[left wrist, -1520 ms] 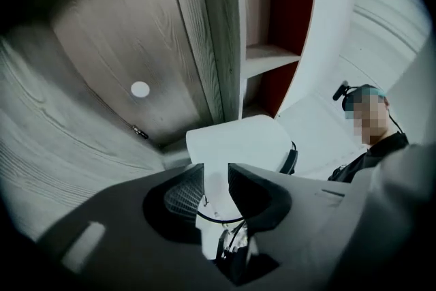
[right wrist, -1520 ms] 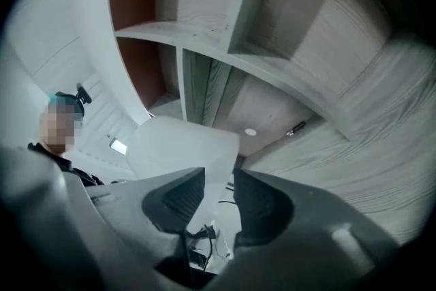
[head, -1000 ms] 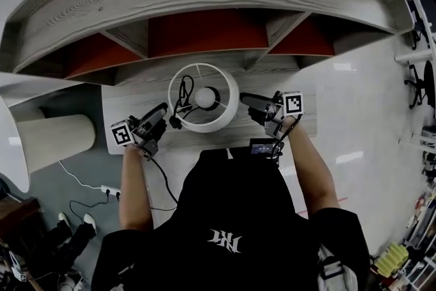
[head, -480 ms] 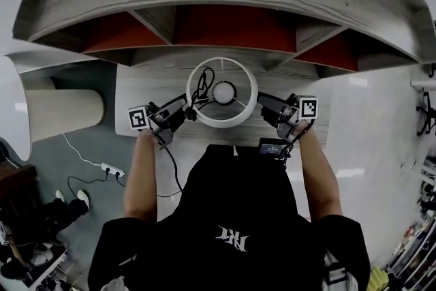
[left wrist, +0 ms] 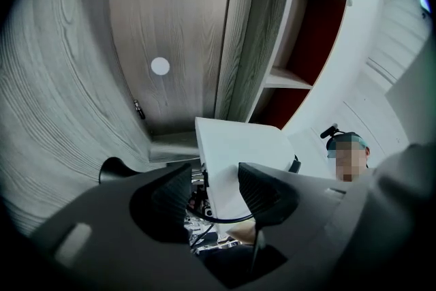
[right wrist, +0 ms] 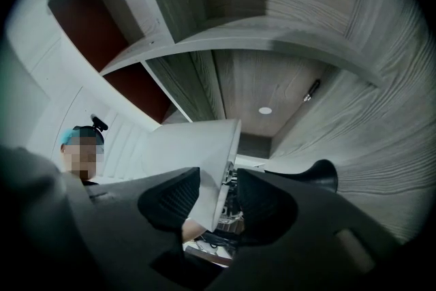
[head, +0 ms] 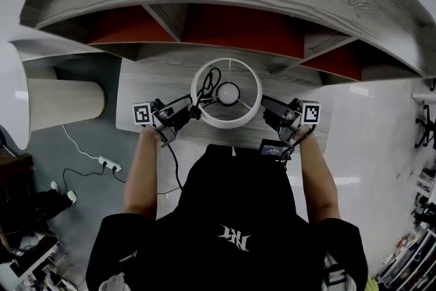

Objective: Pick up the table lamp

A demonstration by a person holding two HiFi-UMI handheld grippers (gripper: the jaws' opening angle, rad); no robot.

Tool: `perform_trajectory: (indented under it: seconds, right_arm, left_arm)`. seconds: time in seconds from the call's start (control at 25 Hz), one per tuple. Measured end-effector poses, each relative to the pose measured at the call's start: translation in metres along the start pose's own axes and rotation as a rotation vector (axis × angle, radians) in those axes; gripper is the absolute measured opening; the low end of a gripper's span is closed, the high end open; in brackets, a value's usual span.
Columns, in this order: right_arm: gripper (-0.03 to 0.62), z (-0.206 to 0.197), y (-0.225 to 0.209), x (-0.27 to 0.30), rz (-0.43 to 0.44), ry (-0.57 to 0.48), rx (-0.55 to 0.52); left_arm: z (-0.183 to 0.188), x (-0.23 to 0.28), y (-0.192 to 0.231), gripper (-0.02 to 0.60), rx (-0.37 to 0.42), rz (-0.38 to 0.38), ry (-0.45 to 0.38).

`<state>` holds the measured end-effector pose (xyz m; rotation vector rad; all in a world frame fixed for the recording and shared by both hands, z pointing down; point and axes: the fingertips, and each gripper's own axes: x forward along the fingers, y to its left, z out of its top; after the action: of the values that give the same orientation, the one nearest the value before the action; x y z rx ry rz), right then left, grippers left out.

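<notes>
The table lamp stands on the grey desk (head: 146, 88), seen from above: a white drum shade (head: 227, 122), a round bulb (head: 228, 92) and a black cord (head: 208, 80) looped inside. My left gripper (head: 190, 112) is at the shade's left rim and my right gripper (head: 265, 104) at its right rim. In the left gripper view the jaws (left wrist: 214, 177) straddle the shade's wall (left wrist: 238, 146) with a gap showing. In the right gripper view the jaws (right wrist: 218, 180) have just been closing and straddle the shade's edge (right wrist: 194, 146); the pads do not press on it.
A curved grey shelf unit with red-backed compartments (head: 238, 27) rises right behind the lamp. A beige cylinder (head: 65, 104) lies left of the desk. A power strip (head: 109, 163) and white cable are on the floor at the left.
The left gripper has moved right, from clear of the shade up to its left rim. The right gripper has stayed at the right rim. The head view has shifted.
</notes>
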<state>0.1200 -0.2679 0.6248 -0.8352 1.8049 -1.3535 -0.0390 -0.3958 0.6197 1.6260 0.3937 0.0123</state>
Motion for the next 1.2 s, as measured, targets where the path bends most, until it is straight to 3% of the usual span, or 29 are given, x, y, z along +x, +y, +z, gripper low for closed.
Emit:
perform_trajectory:
  seconds: [0.48,1.2]
  right_arm:
    - [0.132,0.001,0.007,0.002,0.033,0.014,-0.016]
    - [0.132,0.0,0.009,0.001,0.02,0.035,-0.03]
  left_arm:
    - [0.0,0.003,-0.009,0.141,-0.015,-0.062,-0.004]
    - [-0.001,0.005,-0.011,0.133,-0.03,-0.077,-0.01]
